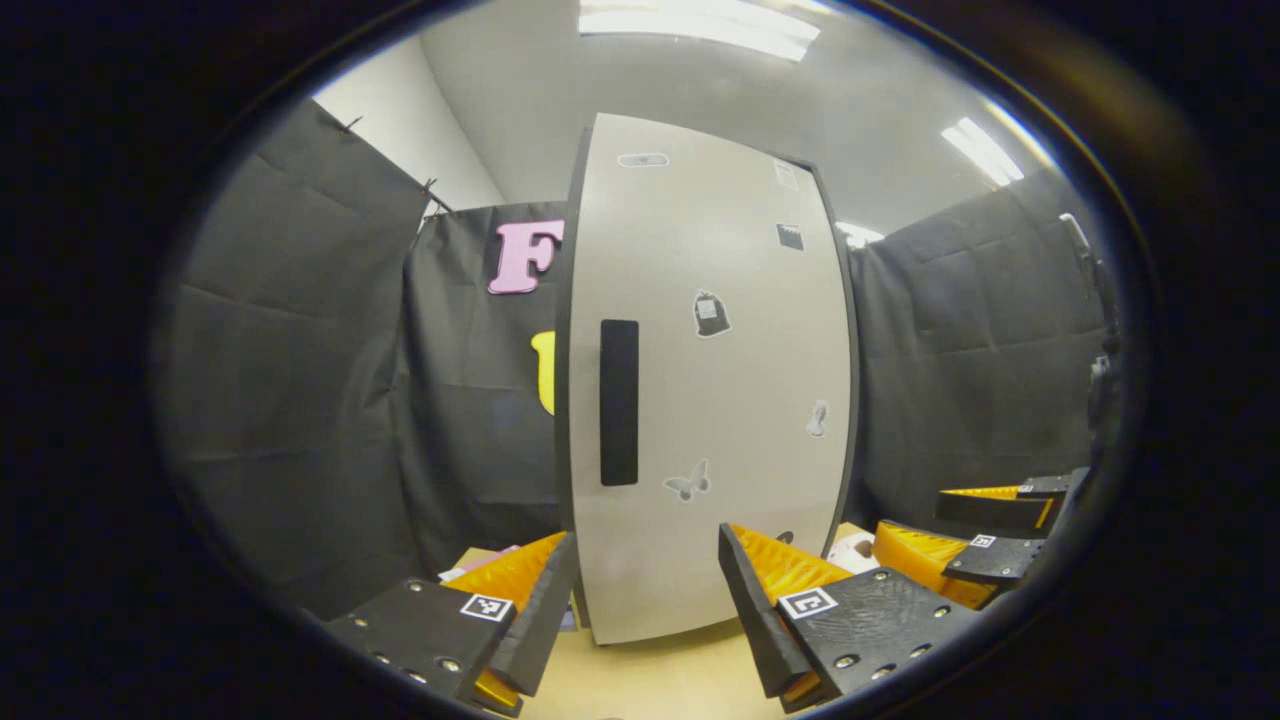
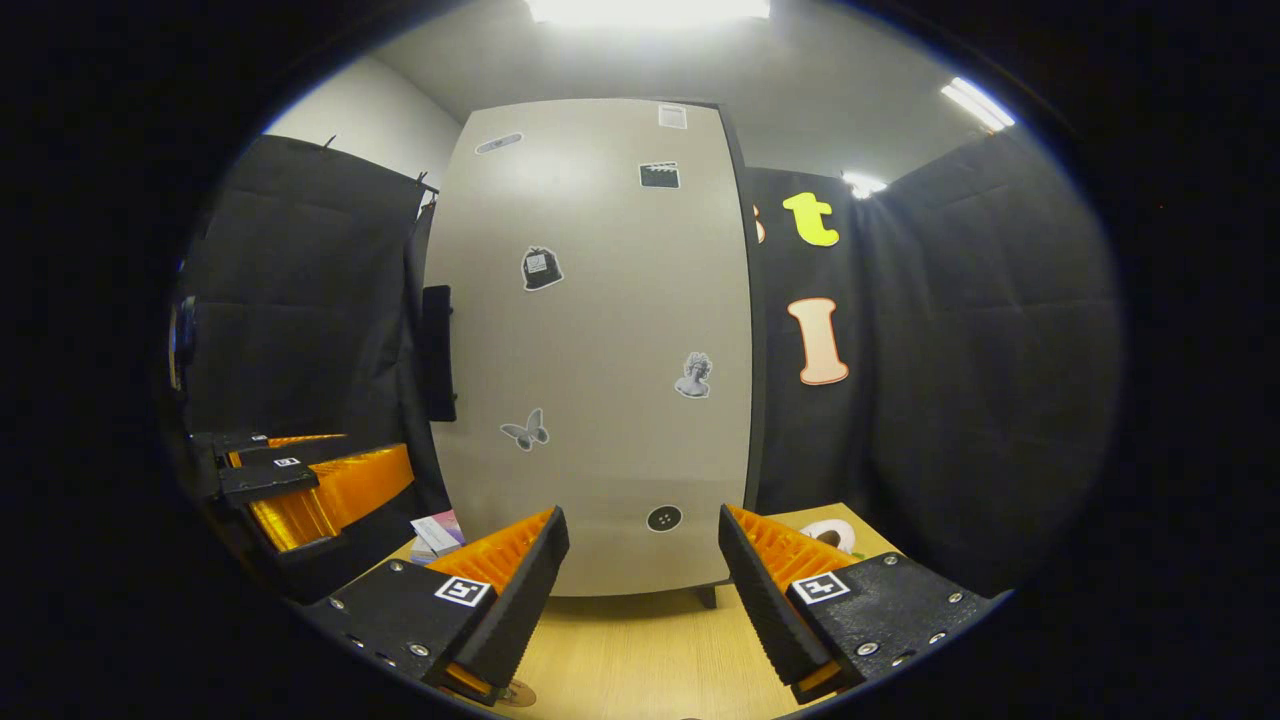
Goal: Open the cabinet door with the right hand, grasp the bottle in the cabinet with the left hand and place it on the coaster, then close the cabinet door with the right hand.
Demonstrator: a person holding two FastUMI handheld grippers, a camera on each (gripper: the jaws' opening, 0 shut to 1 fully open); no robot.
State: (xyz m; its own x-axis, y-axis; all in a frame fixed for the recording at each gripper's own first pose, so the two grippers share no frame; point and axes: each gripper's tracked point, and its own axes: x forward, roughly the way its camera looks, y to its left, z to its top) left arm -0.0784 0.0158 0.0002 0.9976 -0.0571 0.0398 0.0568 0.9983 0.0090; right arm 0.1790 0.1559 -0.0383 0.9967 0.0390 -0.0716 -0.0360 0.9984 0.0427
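Note:
A tall grey cabinet stands on the wooden table with its door [image 1: 720, 400] shut, so the inside is hidden. The door bears small stickers and a black vertical handle [image 1: 619, 402] near its left edge. My left gripper [image 1: 645, 560] is open, just in front of the door's lower part. In the right gripper view the door [image 2: 600, 330] fills the middle, with the handle [image 2: 437, 352] at its left edge. My right gripper [image 2: 640, 530] is open before the door's bottom, holding nothing. The right gripper [image 1: 960, 525] also appears at the far right, and the left gripper [image 2: 300, 465] at the far left.
A white round object [image 2: 830, 535] lies on the table [image 2: 640, 640] to the right of the cabinet. A pink and white card [image 2: 440, 530] lies to its left. A small brown disc [image 2: 518, 692] peeks out by my right gripper's left finger. Black cloth walls surround the booth.

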